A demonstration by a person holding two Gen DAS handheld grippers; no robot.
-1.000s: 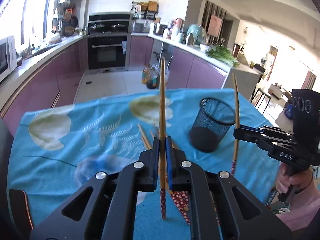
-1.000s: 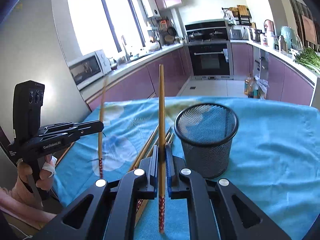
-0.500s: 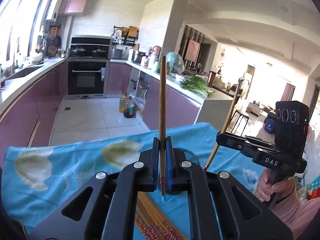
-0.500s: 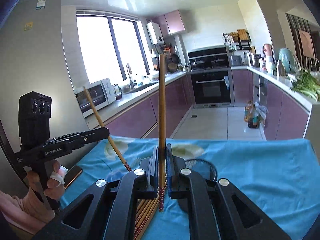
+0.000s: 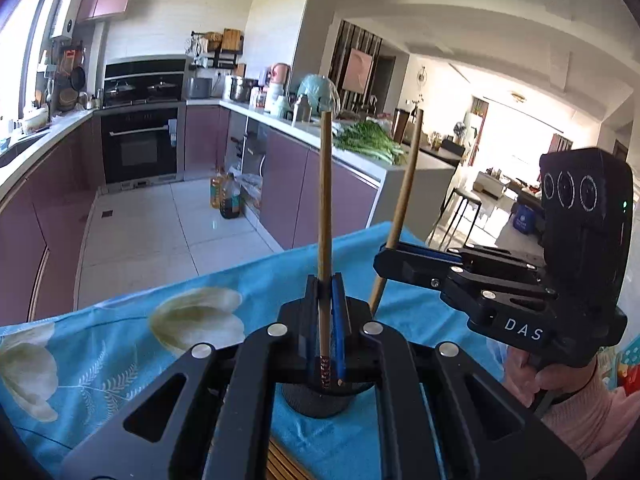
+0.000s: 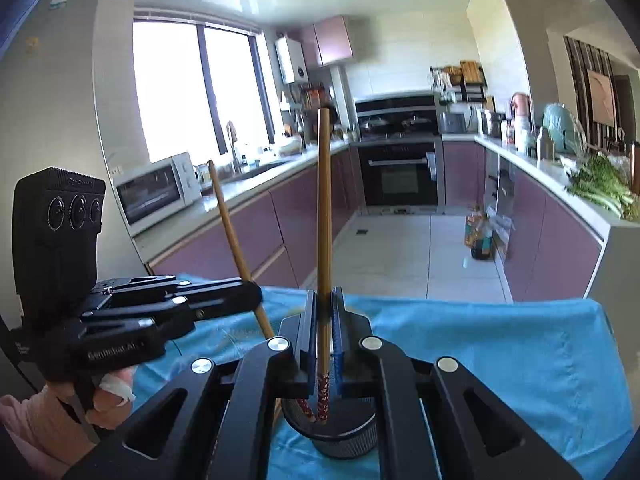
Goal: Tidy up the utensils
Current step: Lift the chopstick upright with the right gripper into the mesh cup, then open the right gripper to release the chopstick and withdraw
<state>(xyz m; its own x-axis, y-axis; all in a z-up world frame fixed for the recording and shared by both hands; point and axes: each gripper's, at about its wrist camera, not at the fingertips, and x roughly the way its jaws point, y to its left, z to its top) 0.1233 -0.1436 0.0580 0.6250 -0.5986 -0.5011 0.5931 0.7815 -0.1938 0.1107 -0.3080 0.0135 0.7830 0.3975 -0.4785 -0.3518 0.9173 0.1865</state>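
Both grippers have risen over the cup [image 6: 344, 436], where we clamp one chopstick [image 5: 325, 216] upright in the left gripper [image 5: 325, 320] and another [image 6: 324, 240] in the right gripper [image 6: 324, 328], patterned ends directly above its mouth.

Each camera sits on a gripper and looks forward along its two fingers, tilted a little down, very near them. The left wrist view faces across the blue tablecloth [image 5: 120, 344] toward the oven [image 5: 140, 144] and the living room. The right wrist view faces the window [image 6: 192, 88] and the same oven. Both share the mesh cup [image 6: 344, 436], probably seen from just above, and each shows the other gripper.
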